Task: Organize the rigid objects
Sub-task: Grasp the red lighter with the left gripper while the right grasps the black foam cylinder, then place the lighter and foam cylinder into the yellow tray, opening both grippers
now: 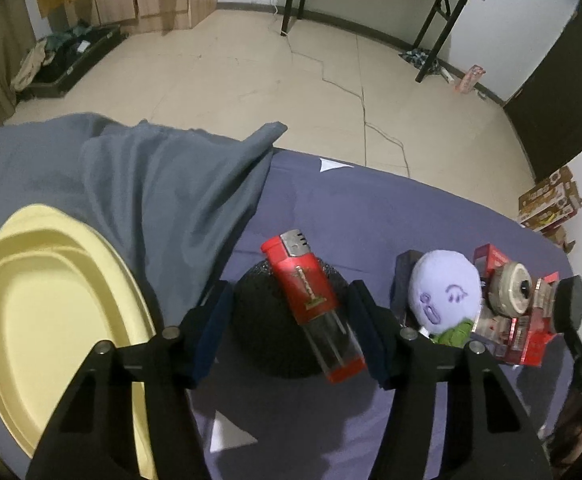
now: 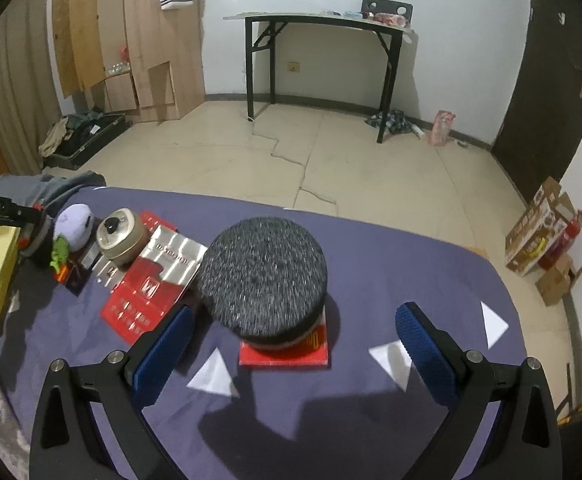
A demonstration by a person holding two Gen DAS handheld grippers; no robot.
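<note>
Framing the left wrist view: a red lighter (image 1: 311,304) is seen lying across a black round object (image 1: 287,320), on the purple-covered worktop (image 1: 431,216).
Left gripper (image 1: 287,320): fingers are held partly spread on either side of the lighter and the black object; no pad is seen pressing on either, so nothing is pinched yet.
Yellow tray (image 1: 51,320): sits to the left, partly beside a grey cloth (image 1: 163,192); it is judged a likely place for sorted things.
Clutter to the right: a purple plush toy (image 1: 443,292) and a red packet (image 1: 523,340) are crowded together.
Right wrist view: a grey speckled puck (image 2: 263,280) is seen resting on a small red card (image 2: 287,356).
Right gripper (image 2: 291,344): fingers are spread wide, with the puck ahead and between them, untouched.
Step in hand: an approach to grasp is judged under way on both sides.
Next move: the left fingers would need closing squarely on the lighter without nudging the object beneath.
</note>
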